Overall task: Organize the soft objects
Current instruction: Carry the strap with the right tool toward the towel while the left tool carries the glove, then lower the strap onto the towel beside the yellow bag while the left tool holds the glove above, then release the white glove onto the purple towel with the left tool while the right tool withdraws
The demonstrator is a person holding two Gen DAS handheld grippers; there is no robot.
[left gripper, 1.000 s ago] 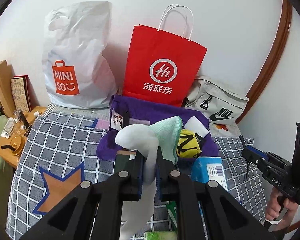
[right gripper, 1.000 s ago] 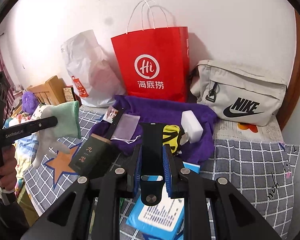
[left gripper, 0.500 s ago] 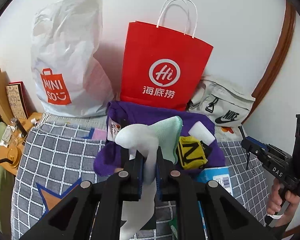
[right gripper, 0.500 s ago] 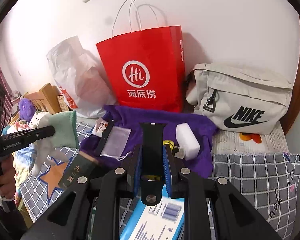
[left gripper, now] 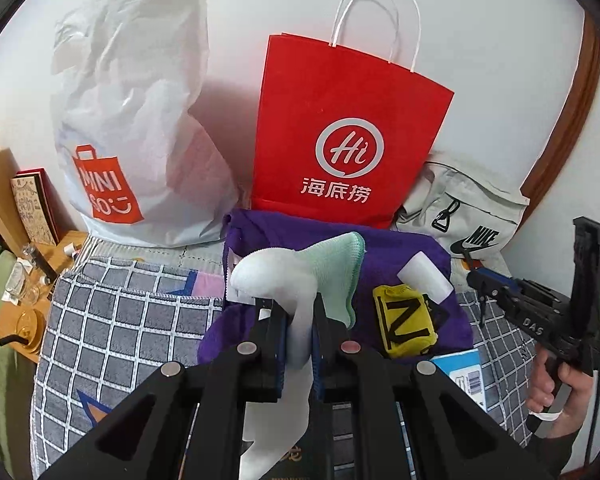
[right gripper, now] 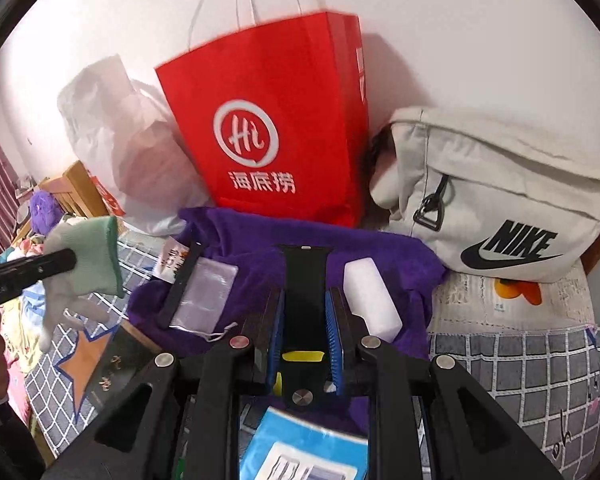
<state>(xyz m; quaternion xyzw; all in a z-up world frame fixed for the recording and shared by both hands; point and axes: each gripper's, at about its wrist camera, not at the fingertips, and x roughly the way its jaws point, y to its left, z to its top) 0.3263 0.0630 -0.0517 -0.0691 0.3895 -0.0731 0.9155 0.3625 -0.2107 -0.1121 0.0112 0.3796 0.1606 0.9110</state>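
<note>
With the left gripper (left gripper: pixel 300 332) pinching a white and mint glove (left gripper: pixel 300 272) and the right gripper (right gripper: pixel 305 320) clamping a black strap (right gripper: pixel 305 280) above the purple cloth (right gripper: pixel 240 236), both seem mid-carry, probably needing a drop into the red paper bag (right gripper: pixel 268 120).

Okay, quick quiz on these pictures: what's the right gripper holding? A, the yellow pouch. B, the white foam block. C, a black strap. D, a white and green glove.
C: in the right wrist view the right gripper is shut on a black strap that stands up between its blue pads; the white and green glove is in the left gripper.
</note>
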